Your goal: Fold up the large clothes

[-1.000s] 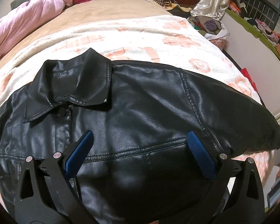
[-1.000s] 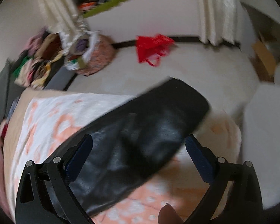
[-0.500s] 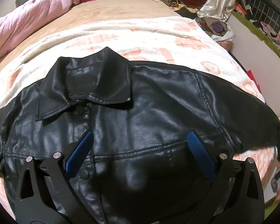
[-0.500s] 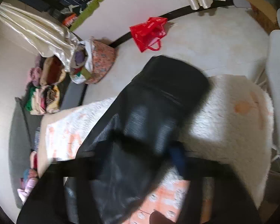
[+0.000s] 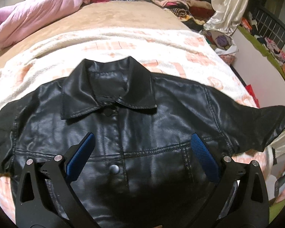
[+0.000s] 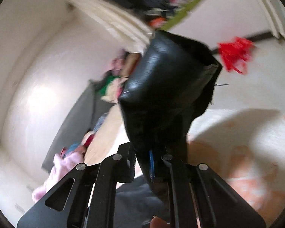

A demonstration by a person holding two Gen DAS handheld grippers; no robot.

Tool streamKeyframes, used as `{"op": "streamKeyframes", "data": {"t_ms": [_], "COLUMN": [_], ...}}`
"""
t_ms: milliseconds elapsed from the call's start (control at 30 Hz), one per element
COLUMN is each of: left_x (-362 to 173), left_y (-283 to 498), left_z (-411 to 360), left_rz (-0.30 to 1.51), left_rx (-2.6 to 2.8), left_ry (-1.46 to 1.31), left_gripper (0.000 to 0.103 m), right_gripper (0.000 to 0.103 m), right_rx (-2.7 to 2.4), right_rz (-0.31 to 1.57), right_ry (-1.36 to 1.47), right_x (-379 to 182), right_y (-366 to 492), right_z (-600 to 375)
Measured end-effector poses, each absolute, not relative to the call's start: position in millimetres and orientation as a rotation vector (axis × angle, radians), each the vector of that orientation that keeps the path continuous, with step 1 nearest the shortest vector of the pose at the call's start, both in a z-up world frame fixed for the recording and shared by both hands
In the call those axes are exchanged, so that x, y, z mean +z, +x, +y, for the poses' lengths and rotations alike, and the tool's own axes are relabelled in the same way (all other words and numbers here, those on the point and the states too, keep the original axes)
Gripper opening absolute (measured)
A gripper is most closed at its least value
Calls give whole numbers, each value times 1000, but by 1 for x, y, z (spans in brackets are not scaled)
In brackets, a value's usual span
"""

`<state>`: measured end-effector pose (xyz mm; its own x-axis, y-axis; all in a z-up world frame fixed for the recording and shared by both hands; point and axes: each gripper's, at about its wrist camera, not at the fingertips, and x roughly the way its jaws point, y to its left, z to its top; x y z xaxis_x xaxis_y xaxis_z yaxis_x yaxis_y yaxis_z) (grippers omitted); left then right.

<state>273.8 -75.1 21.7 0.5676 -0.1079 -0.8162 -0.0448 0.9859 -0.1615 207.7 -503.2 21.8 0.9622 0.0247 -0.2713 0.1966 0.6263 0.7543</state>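
Right wrist — sleeve (image 6: pixel 161 87) between clamped right gripper (image 6: pixel 142 163)

no readable text, labels or signs

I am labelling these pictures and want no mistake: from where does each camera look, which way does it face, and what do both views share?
Left wrist: sits on the left tool, looks steeply down at the black jacket lying flat on the patterned blanket; both open blue fingers show.
Right wrist: sits on the right tool, looks nearly level across the room; its fingers are shut on the jacket's sleeve, lifted off the blanket; a fingertip shows at the bottom edge.
Shared: the jacket, the blanket, the pink bedding.
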Motion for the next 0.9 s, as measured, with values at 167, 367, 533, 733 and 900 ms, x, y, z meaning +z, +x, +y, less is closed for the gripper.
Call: {"op": "streamKeyframes", "data": {"t_ms": [167,367,533,733,900], "left_x": [33,48,57,68,72], "left_y": [266,253,243,224,205], "left_z": [-50,-6,23,60,94], "left_rz": [952,914,892,848,797], "left_rx": [-39,-47,-78,-96,-165], "left_ry": [-220,-321,-376,-441,-577], "left_gripper": [94,94,94,94,94], "right_gripper": [10,10,10,10,10], "right_rx": [92,333,461,598,655], "right_rz": [213,201,229,307,371], "right_ry": [736,574,460,380,281], "right_x": [64,94,102,92,80], "right_y": [209,218,227,237,237], "right_z": [-447,-374,-319,-253,-187]}}
